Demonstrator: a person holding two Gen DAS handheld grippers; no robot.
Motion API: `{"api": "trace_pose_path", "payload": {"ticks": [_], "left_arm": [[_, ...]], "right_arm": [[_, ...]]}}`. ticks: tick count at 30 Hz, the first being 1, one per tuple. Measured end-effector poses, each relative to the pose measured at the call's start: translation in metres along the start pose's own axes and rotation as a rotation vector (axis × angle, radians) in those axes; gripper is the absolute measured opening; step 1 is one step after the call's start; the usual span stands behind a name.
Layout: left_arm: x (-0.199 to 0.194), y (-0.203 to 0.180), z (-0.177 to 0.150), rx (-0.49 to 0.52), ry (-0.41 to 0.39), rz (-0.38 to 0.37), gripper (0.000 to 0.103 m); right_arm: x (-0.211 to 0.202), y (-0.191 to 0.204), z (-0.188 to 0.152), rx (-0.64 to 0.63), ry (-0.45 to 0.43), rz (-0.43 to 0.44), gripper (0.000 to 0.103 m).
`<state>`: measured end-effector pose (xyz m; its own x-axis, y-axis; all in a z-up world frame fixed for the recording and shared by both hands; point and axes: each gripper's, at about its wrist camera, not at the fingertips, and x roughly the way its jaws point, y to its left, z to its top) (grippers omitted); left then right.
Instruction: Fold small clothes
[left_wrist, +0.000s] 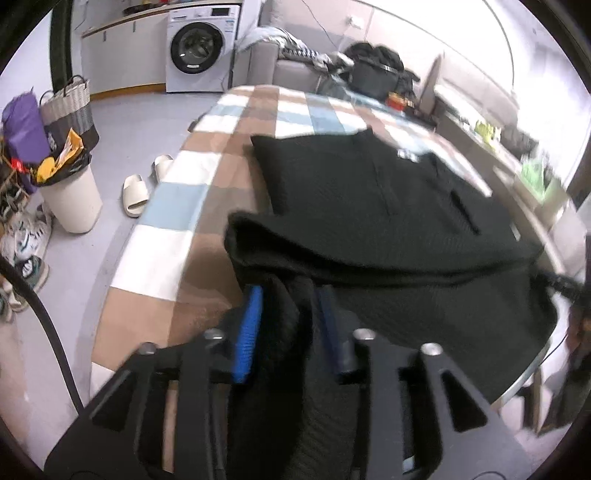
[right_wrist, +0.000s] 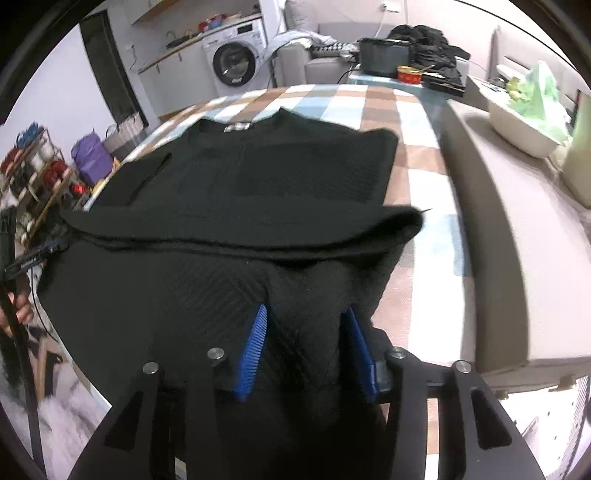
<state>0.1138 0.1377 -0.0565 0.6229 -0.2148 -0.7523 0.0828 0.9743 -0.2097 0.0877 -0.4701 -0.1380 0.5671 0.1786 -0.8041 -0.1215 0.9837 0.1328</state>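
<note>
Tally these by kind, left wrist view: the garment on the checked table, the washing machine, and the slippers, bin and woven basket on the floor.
Sweater: 1
Washing machine: 1
Slippers: 2
Bin: 1
Basket: 1
Total: 6

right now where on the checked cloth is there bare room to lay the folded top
Bare checked cloth runs right of the black top, up to the grey cushion, and beyond the collar toward the far edge. A narrower strip lies left of the top. The far end is crowded: dark box, red tin, black clothes.
</note>
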Motion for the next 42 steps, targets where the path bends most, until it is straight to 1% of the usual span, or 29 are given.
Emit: {"api": "trace_pose_path", "payload": {"ticks": [1,2,3,6,8,12,15,19,21,22,23,24,25,26,27,28,30,34,36,42], "left_arm": [[-0.006,0.002,0.003,-0.015,-0.022,-0.010,0.049],[-0.010,0.003,0.006,-0.023,-0.037,-0.019,0.058],[-0.014,0.004,0.009,-0.029,-0.053,-0.030,0.062],[-0.017,0.004,0.017,-0.052,-0.058,-0.020,0.062],[-0.014,0.003,0.022,-0.056,-0.047,-0.011,0.062],[0.006,0.010,0.033,-0.097,-0.003,-0.005,0.062],[0.022,0.013,0.038,-0.133,0.019,-0.023,0.061],[0.036,0.016,0.044,-0.164,0.037,-0.012,0.052],[0.043,0.019,0.047,-0.178,0.040,-0.002,0.039],[0.045,0.020,0.047,-0.186,0.038,0.001,0.034],[0.047,0.022,0.048,-0.194,0.031,-0.002,0.024],[0.048,0.024,0.049,-0.201,0.027,-0.005,0.018],[0.049,0.025,0.050,-0.207,0.021,-0.009,0.016],[0.049,0.026,0.051,-0.208,0.013,-0.009,0.012],[0.048,0.025,0.052,-0.202,0.002,-0.012,0.010],[0.046,0.024,0.052,-0.198,-0.006,-0.012,0.010],[0.040,0.021,0.054,-0.186,-0.034,-0.016,0.008],[0.024,0.015,0.060,-0.177,-0.085,-0.033,0.007],[0.018,0.012,0.066,-0.174,-0.107,-0.045,0.007],[0.005,0.005,0.090,-0.178,-0.174,-0.081,0.007]], "right_arm": [[-0.004,-0.003,0.003,0.012,-0.019,0.003,0.055],[-0.007,-0.003,0.004,0.018,-0.029,0.005,0.058],[-0.009,-0.005,0.007,0.024,-0.039,0.009,0.061],[-0.015,-0.012,0.011,0.046,-0.057,0.021,0.061],[-0.019,-0.016,0.011,0.069,-0.066,0.033,0.061],[-0.022,-0.029,0.013,0.137,-0.097,0.077,0.061],[-0.020,-0.039,0.016,0.203,-0.107,0.105,0.061],[-0.011,-0.055,0.024,0.281,-0.108,0.112,0.061],[-0.004,-0.064,0.027,0.335,-0.101,0.108,0.061],[-0.001,-0.067,0.029,0.353,-0.105,0.111,0.061],[0.002,-0.068,0.031,0.359,-0.106,0.109,0.061],[0.004,-0.068,0.032,0.358,-0.111,0.105,0.053],[0.007,-0.068,0.034,0.359,-0.112,0.096,0.036],[0.009,-0.067,0.035,0.360,-0.105,0.090,0.029],[0.013,-0.067,0.037,0.362,-0.096,0.082,0.017],[0.014,-0.065,0.037,0.358,-0.100,0.081,0.009],[0.013,-0.060,0.038,0.327,-0.118,0.079,0.008],[-0.008,-0.051,0.038,0.286,-0.196,0.086,0.007],[-0.019,-0.050,0.038,0.287,-0.230,0.098,0.007],[-0.044,-0.050,0.047,0.306,-0.323,0.096,0.007]]}}
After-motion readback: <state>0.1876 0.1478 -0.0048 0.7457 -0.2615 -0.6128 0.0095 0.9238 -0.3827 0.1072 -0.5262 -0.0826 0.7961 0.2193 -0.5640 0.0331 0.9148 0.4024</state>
